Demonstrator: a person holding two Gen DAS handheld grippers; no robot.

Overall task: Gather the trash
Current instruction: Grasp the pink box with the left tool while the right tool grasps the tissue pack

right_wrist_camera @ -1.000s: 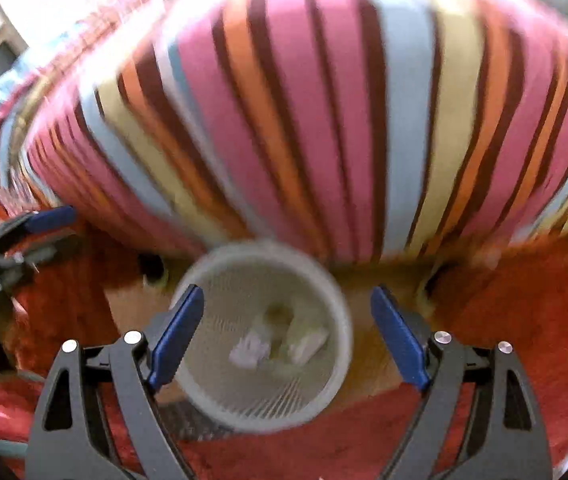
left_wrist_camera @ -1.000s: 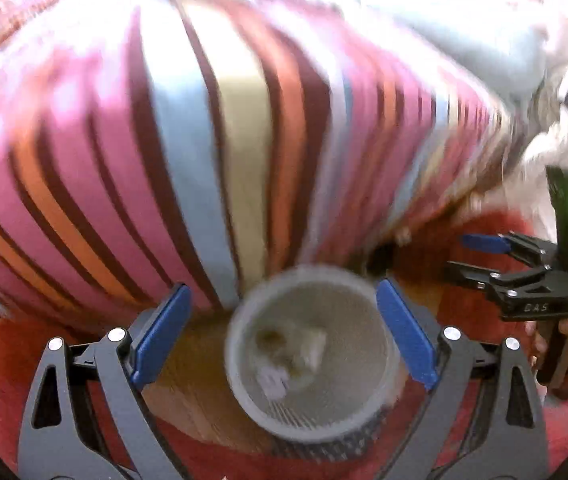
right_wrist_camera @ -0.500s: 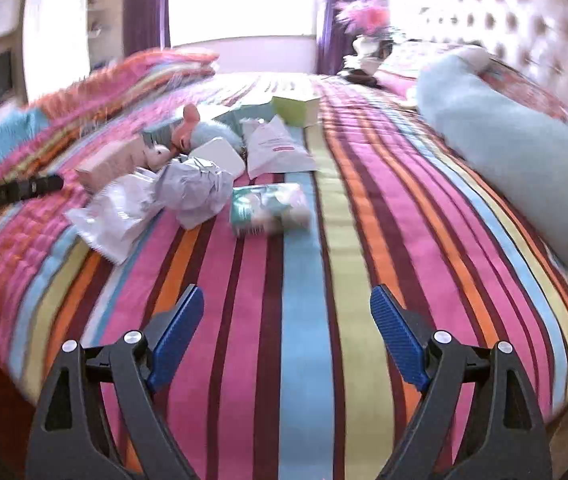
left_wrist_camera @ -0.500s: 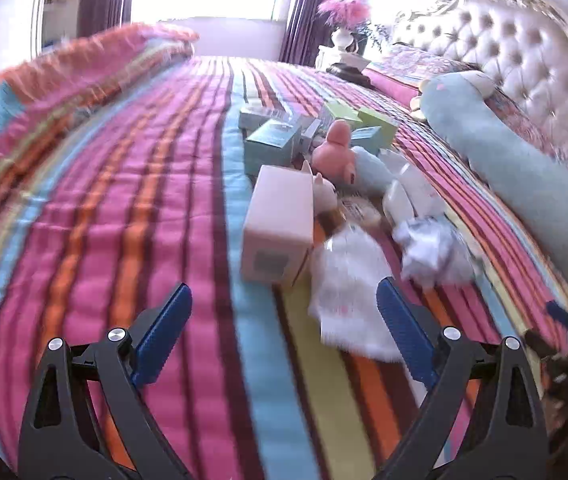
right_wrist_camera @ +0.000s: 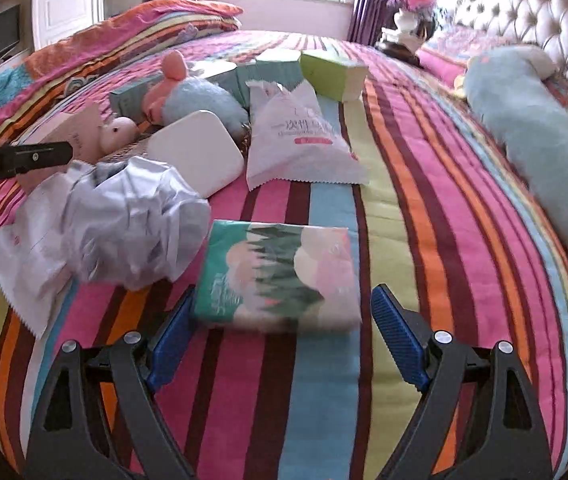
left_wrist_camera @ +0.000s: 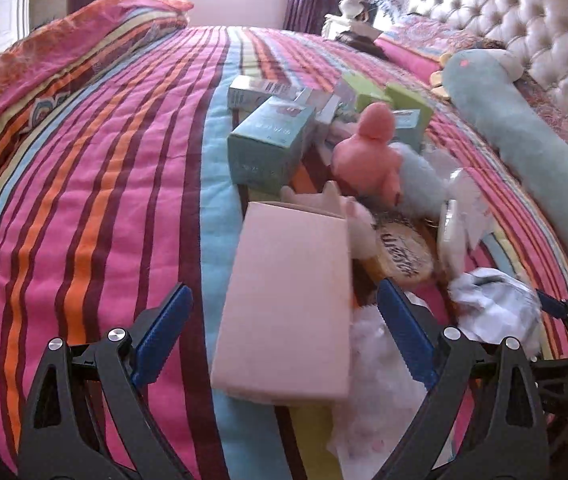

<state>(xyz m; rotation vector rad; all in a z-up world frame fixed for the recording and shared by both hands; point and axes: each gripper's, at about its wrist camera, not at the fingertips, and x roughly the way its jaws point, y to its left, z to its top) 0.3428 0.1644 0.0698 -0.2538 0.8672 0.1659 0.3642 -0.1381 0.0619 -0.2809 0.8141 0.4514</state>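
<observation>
On the striped bed, my left gripper (left_wrist_camera: 284, 334) is open with a pale pink box (left_wrist_camera: 287, 304) lying between its fingers. A crumpled paper ball (left_wrist_camera: 495, 312) and a white wrapper (left_wrist_camera: 367, 384) lie to its right. My right gripper (right_wrist_camera: 282, 334) is open and empty, just short of a green and pink tissue pack (right_wrist_camera: 280, 276). In the right wrist view the crumpled paper ball (right_wrist_camera: 132, 224) lies left of the pack, on a flat white wrapper (right_wrist_camera: 24, 256), with a white printed bag (right_wrist_camera: 299, 136) farther back.
Teal boxes (left_wrist_camera: 270, 148), green boxes (right_wrist_camera: 331, 70), a pink and blue plush (left_wrist_camera: 371, 152), a white pad (right_wrist_camera: 200, 156) and a round basket (left_wrist_camera: 403, 256) crowd the bed's middle. A long blue plush (right_wrist_camera: 539, 140) lies by the tufted headboard (left_wrist_camera: 539, 28). The left gripper's arm (right_wrist_camera: 16, 160) shows at left.
Both grippers have swung up from the mesh bin on the floor to the bed top, then moved closer to the clutter. Both stayed open.
</observation>
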